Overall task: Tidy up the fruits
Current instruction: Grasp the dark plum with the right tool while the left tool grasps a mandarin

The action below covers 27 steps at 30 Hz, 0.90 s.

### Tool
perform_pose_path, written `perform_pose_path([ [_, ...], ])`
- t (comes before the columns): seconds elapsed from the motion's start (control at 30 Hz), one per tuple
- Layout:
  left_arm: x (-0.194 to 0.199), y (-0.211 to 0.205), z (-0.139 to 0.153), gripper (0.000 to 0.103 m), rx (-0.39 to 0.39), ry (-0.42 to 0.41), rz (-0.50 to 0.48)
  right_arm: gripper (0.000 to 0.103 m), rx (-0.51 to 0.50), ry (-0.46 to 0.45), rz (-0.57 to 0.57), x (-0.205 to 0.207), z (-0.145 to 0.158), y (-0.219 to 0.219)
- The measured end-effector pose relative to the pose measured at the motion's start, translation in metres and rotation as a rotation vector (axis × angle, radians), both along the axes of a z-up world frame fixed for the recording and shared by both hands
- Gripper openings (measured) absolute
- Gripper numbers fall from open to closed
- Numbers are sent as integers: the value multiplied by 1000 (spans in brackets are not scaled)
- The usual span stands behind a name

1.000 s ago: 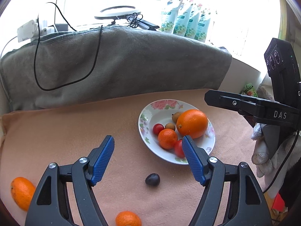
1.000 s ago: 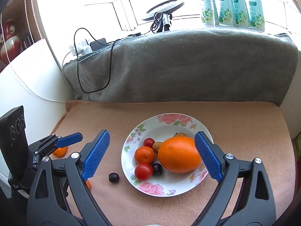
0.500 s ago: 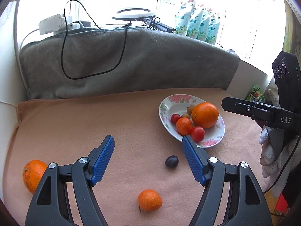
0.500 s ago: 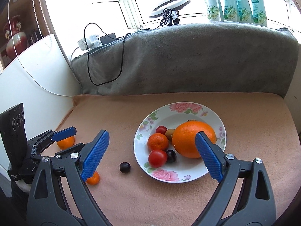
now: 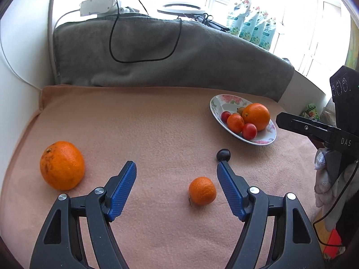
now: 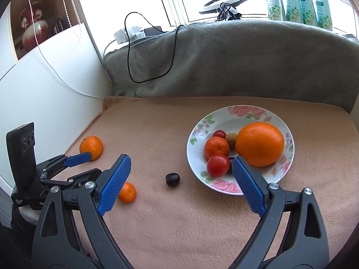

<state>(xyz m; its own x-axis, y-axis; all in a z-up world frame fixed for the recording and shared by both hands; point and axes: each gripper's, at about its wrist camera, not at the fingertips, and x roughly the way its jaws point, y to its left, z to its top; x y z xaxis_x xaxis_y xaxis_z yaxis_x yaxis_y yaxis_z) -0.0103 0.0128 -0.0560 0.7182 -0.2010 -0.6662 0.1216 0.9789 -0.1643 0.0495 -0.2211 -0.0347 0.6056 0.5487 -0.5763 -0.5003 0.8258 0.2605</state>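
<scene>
A floral plate (image 5: 215,107) (image 6: 242,114) on the peach cloth holds a big orange (image 6: 259,144), a mandarin (image 6: 216,147), two red tomatoes (image 6: 218,165), a kiwi and a dark fruit. Loose on the cloth are a large orange (image 5: 61,165) (image 6: 91,146), a small mandarin (image 5: 202,191) (image 6: 127,192) and a dark plum (image 5: 223,154) (image 6: 172,179). My left gripper (image 5: 176,187) is open and empty, the small mandarin just inside its right finger. My right gripper (image 6: 180,185) is open and empty, above the plum beside the plate.
A grey blanket-covered backrest (image 5: 157,56) with a black cable (image 5: 143,44) borders the far side. A white wall (image 6: 44,94) stands on the left. Pouches (image 6: 298,0) and a ring light (image 6: 224,1) sit on the windowsill.
My left gripper has swung left and back from the plate, so the small mandarin and the large orange are now in front of it. My right gripper drifted left and back a little.
</scene>
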Motion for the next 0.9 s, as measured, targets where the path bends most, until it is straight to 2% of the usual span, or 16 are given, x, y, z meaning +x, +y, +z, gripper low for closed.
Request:
perform_pose_path([
  [0.13,-8,-1,-6,74,-29,15,-11,79,-1,36,33,-5,-12,10],
  [0.2,-10,-4,-9,74,-41,23,-22,76,-4,58,52,-6,-19,15],
  [0.27,-11,-7,-13,74,-54,36,-34,66,-21,74,74,-8,-26,22],
  [0.37,-12,-11,-19,74,-71,56,-54,57,-54,98,91,-7,-36,32],
  [0.6,-9,-17,-26,74,-99,74,-77,48,-93,140,87,4,-57,44],
  [0.7,-6,-17,-31,67,-119,90,-81,47,-100,147,81,10,-61,46],
  [0.8,-3,-15,-36,65,-155,107,-83,46,-111,153,74,15,-65,48],
  [0.9,0,-15,-38,62,-152,111,-82,44,-119,157,77,18,-67,51],
])
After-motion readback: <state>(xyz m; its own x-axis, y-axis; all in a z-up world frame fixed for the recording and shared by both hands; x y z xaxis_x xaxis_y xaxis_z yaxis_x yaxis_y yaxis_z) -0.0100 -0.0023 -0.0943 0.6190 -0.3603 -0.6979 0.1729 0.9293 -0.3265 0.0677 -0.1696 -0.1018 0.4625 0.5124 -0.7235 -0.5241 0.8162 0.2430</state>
